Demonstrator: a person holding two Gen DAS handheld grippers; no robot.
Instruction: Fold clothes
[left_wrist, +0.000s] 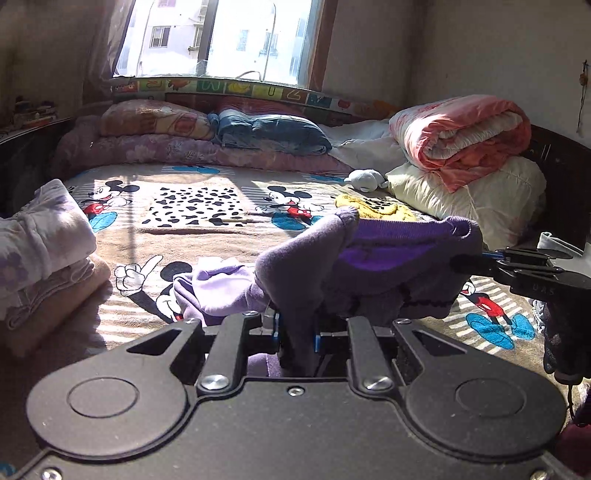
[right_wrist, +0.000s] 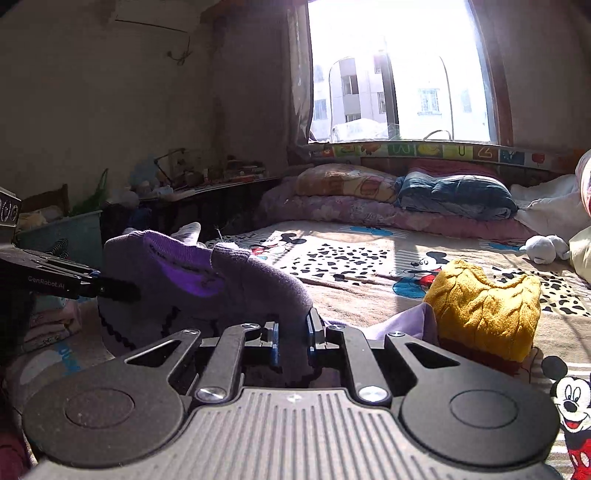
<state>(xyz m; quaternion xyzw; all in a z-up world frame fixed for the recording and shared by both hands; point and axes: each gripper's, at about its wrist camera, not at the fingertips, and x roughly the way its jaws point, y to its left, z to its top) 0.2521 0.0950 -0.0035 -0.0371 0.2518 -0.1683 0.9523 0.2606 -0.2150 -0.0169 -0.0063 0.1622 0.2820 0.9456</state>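
A purple knit garment (left_wrist: 369, 266) hangs stretched between both grippers above the bed. My left gripper (left_wrist: 297, 338) is shut on one end of the garment, the cloth bunched between its blue pads. The right gripper (left_wrist: 476, 260) reaches in from the right and pinches the other end. In the right wrist view the purple garment (right_wrist: 221, 284) fills the centre; my right gripper (right_wrist: 293, 343) is shut on it, and the left gripper (right_wrist: 122, 290) grips it from the left. A lilac garment (left_wrist: 218, 288) lies crumpled underneath. A yellow knit sweater (right_wrist: 487, 306) sits to the right.
The Mickey Mouse bedspread (left_wrist: 207, 236) covers the bed. Folded clothes (left_wrist: 48, 251) are stacked at the left. Pillows and rolled quilts (left_wrist: 461, 147) line the back and right, with a small plush toy (left_wrist: 365, 180). A cluttered side shelf (right_wrist: 207, 177) stands by the wall.
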